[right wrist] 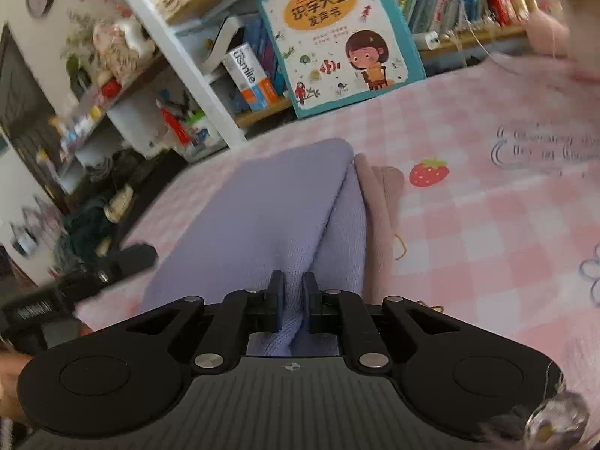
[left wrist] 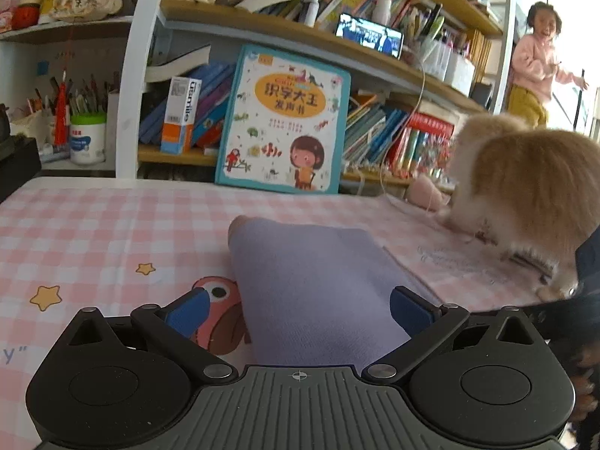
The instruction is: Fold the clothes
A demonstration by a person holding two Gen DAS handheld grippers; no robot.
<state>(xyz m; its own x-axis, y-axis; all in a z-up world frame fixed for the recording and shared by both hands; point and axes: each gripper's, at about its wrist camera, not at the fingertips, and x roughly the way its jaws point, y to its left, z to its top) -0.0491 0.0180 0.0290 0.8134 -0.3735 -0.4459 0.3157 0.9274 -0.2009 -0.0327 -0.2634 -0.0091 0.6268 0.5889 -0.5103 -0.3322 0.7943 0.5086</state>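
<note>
Right tool [right wrist: 293, 302] pinches the lavender garment [right wrist: 240, 221]; left tool [left wrist: 300, 309] straddles it, spread.

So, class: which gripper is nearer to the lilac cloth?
The right. The right gripper is shut on a raised fold of the lilac cloth. The left gripper is open, its fingers on either side of the cloth without gripping it.
</note>
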